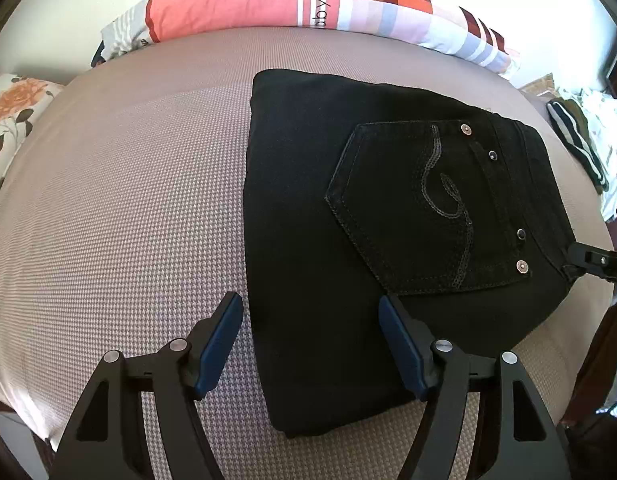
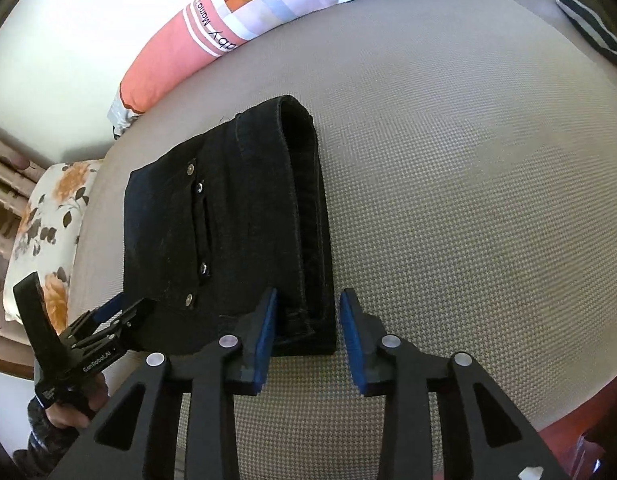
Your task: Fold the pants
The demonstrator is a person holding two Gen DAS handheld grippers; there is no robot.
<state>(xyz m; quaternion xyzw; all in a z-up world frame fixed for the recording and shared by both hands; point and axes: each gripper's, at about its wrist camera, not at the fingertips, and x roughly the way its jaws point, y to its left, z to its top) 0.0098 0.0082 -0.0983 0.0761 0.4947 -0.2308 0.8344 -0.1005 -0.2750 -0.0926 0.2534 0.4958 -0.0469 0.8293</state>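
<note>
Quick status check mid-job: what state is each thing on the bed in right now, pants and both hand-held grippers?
Black pants: folded into a compact stack, back pocket up, lying flat on the bed cover.
Left hand-held gripper: open, over the stack's near edge.
Right hand-held gripper: open, straddling the waistband corner.
Long pillow: lying along the far edge.

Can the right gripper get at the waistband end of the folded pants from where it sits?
Probably yes: the right gripper is open, its fingers straddling the waistband end of the black pants, nothing between.
</note>
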